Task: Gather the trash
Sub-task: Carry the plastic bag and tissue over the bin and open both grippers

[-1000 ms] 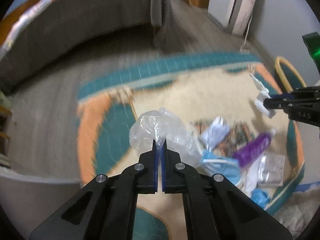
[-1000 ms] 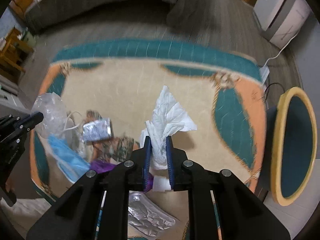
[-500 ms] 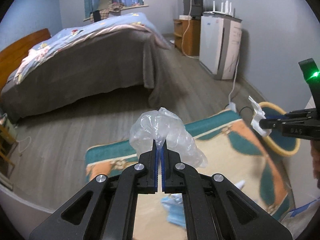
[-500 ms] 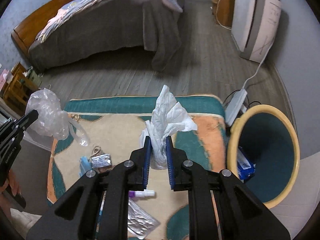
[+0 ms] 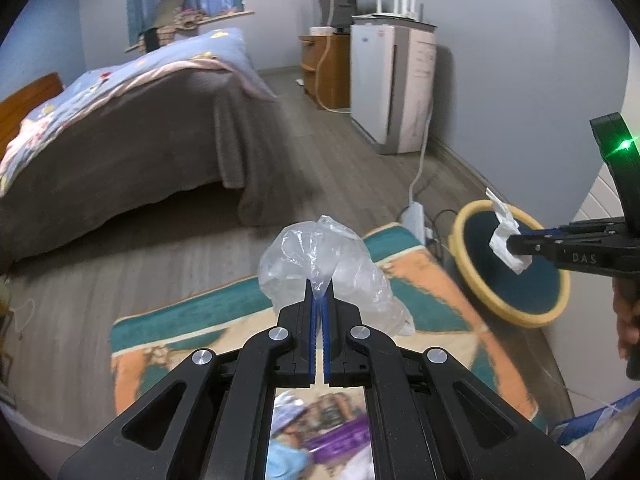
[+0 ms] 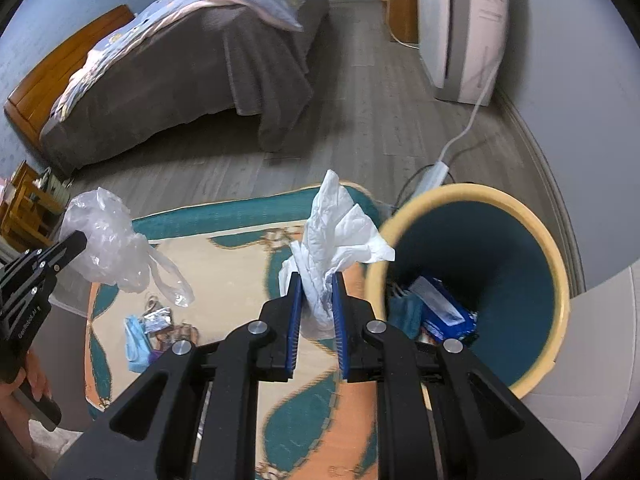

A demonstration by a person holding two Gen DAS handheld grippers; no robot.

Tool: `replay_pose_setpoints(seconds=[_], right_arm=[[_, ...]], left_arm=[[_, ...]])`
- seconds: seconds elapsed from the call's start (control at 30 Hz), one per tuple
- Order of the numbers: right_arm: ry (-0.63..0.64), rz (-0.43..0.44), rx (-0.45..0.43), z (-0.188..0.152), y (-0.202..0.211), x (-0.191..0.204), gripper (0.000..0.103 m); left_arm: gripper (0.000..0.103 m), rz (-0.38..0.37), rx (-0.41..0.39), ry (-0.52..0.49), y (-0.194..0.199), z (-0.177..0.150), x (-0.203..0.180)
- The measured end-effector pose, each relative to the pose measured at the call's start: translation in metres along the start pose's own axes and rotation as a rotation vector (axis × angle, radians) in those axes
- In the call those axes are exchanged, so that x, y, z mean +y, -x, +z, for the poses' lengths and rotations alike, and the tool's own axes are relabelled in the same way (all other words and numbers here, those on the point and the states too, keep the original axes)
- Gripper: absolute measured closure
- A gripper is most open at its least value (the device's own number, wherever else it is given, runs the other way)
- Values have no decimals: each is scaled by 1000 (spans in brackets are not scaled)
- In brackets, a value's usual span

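My left gripper [image 5: 319, 292] is shut on a crumpled clear plastic bag [image 5: 324, 264], held in the air above the rug; the bag also shows in the right wrist view [image 6: 108, 248]. My right gripper [image 6: 316, 284] is shut on a crumpled white tissue [image 6: 336, 236], just left of the rim of the yellow trash bin [image 6: 560, 280] with a teal inside. In the left wrist view the tissue [image 5: 506, 236] hangs over the bin's mouth [image 5: 476, 276]. The bin holds blue wrappers [image 6: 440, 312].
Several pieces of trash lie on the patterned rug [image 6: 240, 264]: a blue face mask [image 6: 136, 344] and a silver wrapper [image 6: 158, 316]. A bed [image 5: 120, 132] stands beyond, a white appliance [image 5: 392, 88] by the wall, a power strip [image 6: 434, 174] behind the bin.
Both grippers rose from the rug with their loads and swung right. The bin has come closer, with the tissue now at its rim.
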State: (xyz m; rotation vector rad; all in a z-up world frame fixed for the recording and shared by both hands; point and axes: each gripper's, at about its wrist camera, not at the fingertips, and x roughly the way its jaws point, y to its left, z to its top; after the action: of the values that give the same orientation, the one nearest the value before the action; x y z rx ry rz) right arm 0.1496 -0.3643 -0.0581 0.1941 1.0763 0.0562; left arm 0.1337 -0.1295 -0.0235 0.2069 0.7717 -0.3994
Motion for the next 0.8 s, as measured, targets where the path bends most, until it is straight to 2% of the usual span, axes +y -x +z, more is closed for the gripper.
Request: replay_pose_setpoints(seconds=[0.3, 0.47, 0.6, 0.7, 0.8], right_arm=[[-109, -31, -34, 0, 13, -57, 89], [-191, -55, -37, -3, 14, -94, 89], [-238, -82, -25, -9, 11, -112, 89], [-267, -118, -25, -11, 11, -125, 88], [-318, -128, -20, -15, 8, -139, 88]], left_arm=[[100, -96, -8, -36, -7, 12, -57], [100, -182, 5, -55, -18, 16, -105], [100, -224, 35, -103, -33, 15, -144], [100, -288, 59, -117, -49, 14, -169], [100, -292, 94, -137, -68, 10, -190]])
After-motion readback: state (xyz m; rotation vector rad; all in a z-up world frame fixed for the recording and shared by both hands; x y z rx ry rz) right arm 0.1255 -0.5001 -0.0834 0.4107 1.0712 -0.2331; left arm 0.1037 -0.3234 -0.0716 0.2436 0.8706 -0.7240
